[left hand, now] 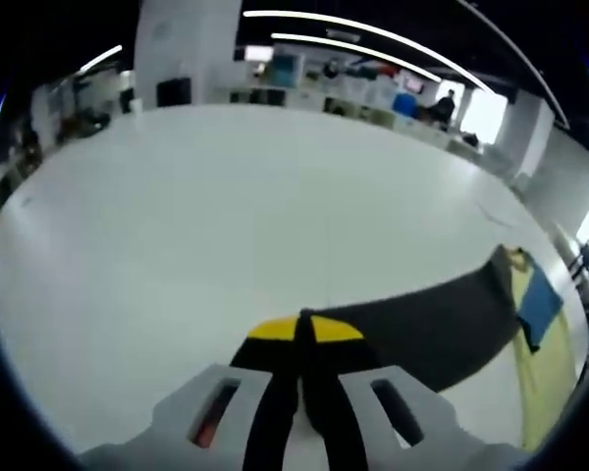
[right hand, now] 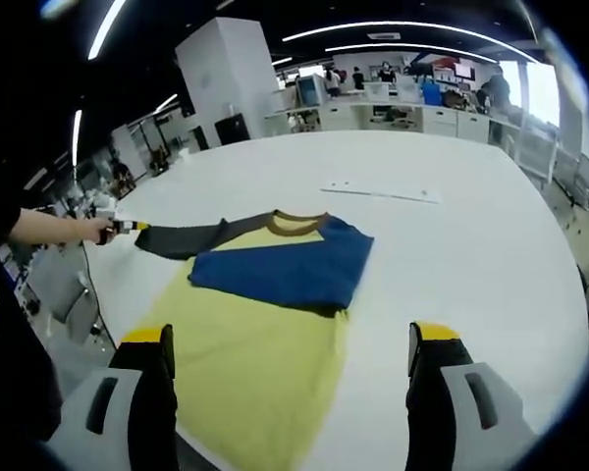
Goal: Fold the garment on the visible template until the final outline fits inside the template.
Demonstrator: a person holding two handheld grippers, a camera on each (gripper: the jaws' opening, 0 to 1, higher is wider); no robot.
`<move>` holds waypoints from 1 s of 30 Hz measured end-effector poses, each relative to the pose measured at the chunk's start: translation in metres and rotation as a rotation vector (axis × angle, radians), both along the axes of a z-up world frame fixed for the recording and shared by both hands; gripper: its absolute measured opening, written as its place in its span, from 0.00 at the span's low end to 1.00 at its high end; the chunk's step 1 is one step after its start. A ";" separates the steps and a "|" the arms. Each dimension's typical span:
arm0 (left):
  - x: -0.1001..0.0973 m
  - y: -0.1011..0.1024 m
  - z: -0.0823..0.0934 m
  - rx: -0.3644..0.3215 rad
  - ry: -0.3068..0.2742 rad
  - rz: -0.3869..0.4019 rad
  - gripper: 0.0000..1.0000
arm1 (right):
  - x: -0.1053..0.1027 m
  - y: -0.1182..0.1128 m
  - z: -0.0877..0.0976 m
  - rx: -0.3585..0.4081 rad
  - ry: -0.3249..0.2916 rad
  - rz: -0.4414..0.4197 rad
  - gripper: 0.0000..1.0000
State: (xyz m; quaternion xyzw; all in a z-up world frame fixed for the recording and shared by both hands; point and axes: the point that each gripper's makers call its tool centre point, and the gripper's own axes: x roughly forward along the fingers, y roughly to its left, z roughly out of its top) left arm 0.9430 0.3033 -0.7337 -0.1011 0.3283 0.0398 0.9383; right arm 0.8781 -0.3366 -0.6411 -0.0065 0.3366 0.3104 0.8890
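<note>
Folding the sleeve is the step in hand: your left gripper (left hand: 299, 339) is pressed together on the dark sleeve (left hand: 422, 329), stretched out sideways from the shirt (right hand: 265, 324) lying flat on the white table (right hand: 452, 255). Your arm is extended far left, near the table edge. Next, carry the sleeve across over the yellow body. Your right gripper (right hand: 290, 368) hovers spread and empty over the hem.
</note>
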 end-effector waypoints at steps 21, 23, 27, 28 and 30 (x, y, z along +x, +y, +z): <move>-0.010 -0.029 0.110 -0.040 -0.178 -0.016 0.00 | -0.016 -0.013 0.017 0.007 -0.054 -0.010 0.99; -0.011 -0.028 0.117 -0.034 -0.189 -0.021 0.00 | -0.018 -0.015 0.019 0.010 -0.058 -0.013 0.99; -0.014 -0.033 0.128 -0.035 -0.201 -0.022 0.00 | -0.020 -0.021 0.021 0.013 -0.068 -0.021 0.99; -0.014 -0.034 0.130 -0.036 -0.204 -0.025 0.00 | -0.021 -0.022 0.023 0.016 -0.071 -0.023 0.99; -0.014 -0.040 0.137 -0.032 -0.213 -0.035 0.00 | -0.023 -0.024 0.024 0.017 -0.075 -0.025 0.99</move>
